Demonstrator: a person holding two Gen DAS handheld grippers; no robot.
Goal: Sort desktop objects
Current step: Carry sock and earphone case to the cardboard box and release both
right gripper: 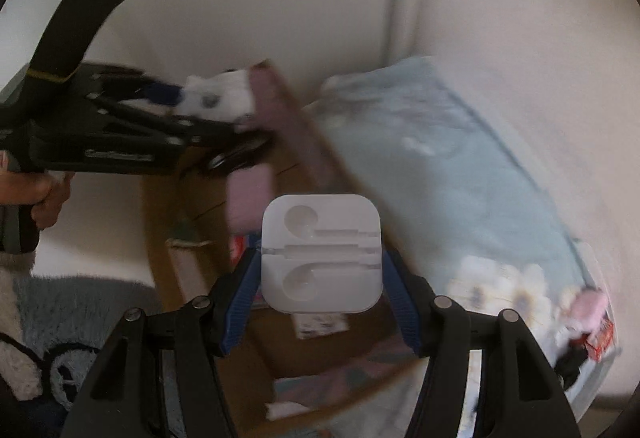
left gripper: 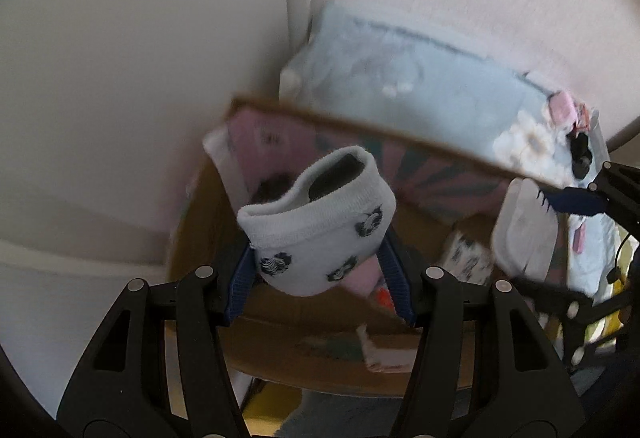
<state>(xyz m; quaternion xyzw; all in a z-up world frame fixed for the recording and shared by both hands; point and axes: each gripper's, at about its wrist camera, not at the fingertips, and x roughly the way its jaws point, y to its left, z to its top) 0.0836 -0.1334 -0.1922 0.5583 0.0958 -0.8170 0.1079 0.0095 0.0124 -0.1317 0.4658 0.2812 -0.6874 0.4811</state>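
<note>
Holding above the open cardboard box (right gripper: 192, 278) for dropping in: left gripper (left gripper: 320, 270) clamping a white printed sock (left gripper: 320, 230), right gripper (right gripper: 320, 278) pinching a white plastic tray (right gripper: 320, 254).

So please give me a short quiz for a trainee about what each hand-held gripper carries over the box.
1. True or false: the left hand-held gripper is shut on a white sock with dark prints.
2. Which does the right hand-held gripper hold? A) a pink cloth B) a white plastic tray with moulded recesses C) nothing
3. Fill in: both items are held above an open cardboard ____.

Key
1. True.
2. B.
3. box; it stands beside a light blue package.
</note>
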